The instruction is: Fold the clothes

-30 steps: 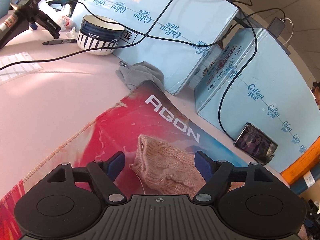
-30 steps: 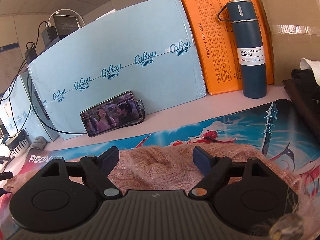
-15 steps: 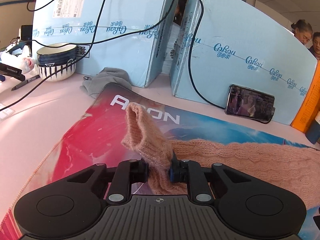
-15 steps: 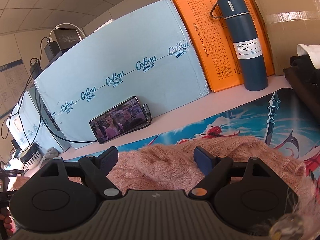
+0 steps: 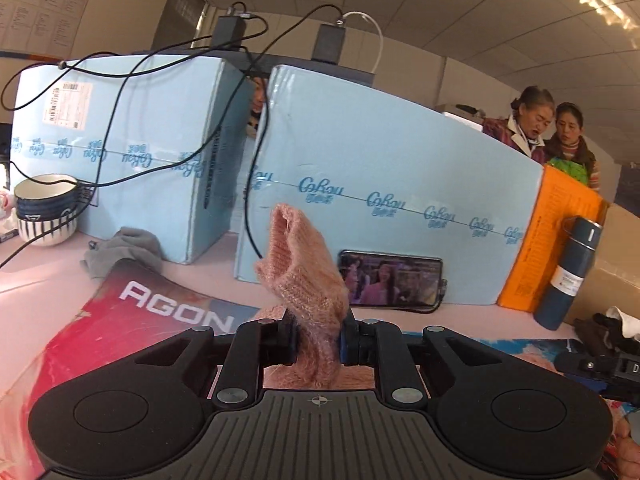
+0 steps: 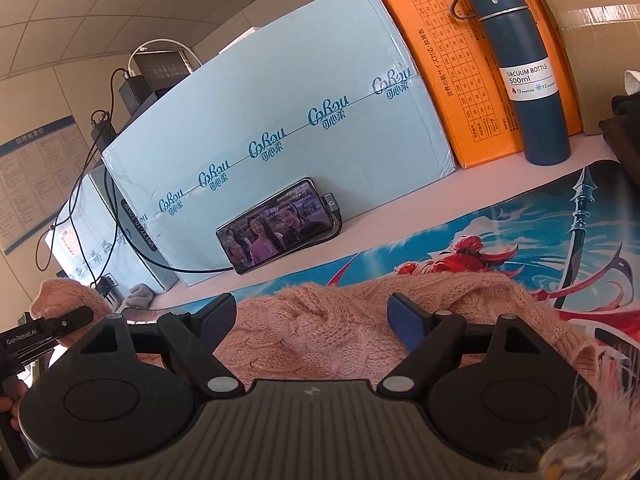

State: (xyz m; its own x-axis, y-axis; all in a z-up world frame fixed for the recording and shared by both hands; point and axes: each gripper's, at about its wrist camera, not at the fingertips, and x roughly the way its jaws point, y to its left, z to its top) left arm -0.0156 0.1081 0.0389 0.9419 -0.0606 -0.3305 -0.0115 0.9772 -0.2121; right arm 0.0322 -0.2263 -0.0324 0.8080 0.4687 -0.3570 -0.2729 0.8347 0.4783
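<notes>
Lifted since before, left tool [image 5: 318, 344] clamps sweater sleeve [image 5: 304, 276] (right tool [image 6: 310, 318] gapes)

Two light-blue boxes [image 5: 132, 152], one orange box [image 6: 460, 60], one vacuum bottle [image 6: 528, 76], one phone [image 6: 276, 236], two stacked bowls [image 5: 44, 210].

We see a pink sweater [image 6: 320, 332] of fuzzy cable-knit wool, its cuffed sleeve [image 5: 304, 276] ribbed and hairy. The left gripper [image 5: 318, 346] is matt black plastic with a ridged grey body — its pivot pins are bright metal. The desk mat [image 5: 120, 320] is smooth printed cloth. The blue boxes [image 6: 280, 120] are taped cardboard, the vacuum bottle [image 6: 524, 68] satin-painted metal, the phone [image 6: 276, 236] glossy glass.
</notes>
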